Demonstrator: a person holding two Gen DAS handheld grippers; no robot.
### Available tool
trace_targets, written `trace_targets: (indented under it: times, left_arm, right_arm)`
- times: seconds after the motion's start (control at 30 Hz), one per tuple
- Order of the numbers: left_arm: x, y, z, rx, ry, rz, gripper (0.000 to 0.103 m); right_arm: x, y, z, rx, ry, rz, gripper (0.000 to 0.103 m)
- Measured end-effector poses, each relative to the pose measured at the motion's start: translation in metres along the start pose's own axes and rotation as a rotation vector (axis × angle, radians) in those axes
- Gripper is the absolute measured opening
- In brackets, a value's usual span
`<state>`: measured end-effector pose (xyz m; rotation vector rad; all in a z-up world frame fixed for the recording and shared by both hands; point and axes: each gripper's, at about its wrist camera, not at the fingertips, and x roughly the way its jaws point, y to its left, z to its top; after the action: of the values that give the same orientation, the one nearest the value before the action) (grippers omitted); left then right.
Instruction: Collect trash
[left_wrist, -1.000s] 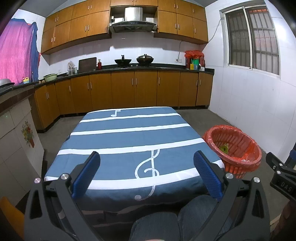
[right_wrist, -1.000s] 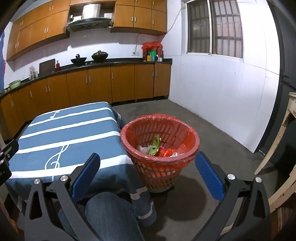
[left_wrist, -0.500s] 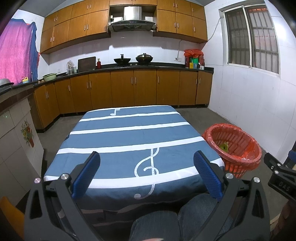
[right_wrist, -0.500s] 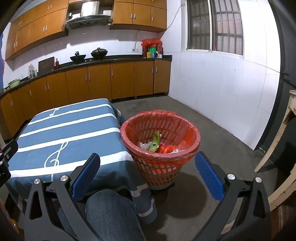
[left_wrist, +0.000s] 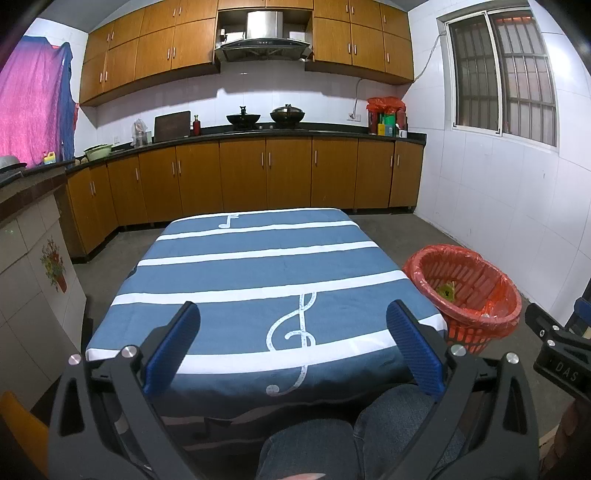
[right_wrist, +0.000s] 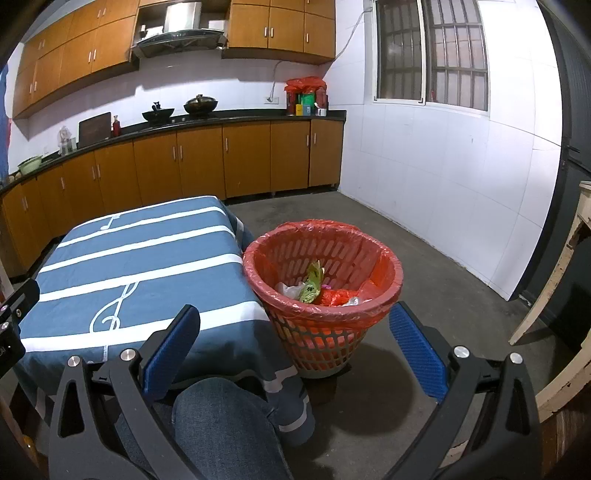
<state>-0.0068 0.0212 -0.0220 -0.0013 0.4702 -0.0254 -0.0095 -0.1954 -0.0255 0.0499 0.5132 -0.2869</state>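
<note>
The left gripper hangs spread wide and empty over the near edge of the table; the right gripper is likewise spread, gripping nothing. A denim knee hides the table's near underside. Just beside the table's right edge stands the red basket, lined with a red bag, holding trash: a green-yellow wrapper, white plastic, crumpled red scraps. What lies deeper inside is hidden.

"DAS" on the right tongs, partly cut off
</note>
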Motion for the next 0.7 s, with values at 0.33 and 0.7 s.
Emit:
trace_targets:
  times: [0.33, 0.7]
  left_arm:
    - [0.0008, -0.0003, -0.0009, 0.000, 0.002, 0.000, 0.099]
    - [0.0022, -0.0007, -0.0015, 0.003, 0.003, -0.001, 0.099]
  right_arm:
    - [0.0002, -0.0005, 0.0002, 0.001, 0.000, 0.000, 0.101]
    - [0.0005, -0.0016, 0.0007, 0.000, 0.001, 0.001, 0.101]
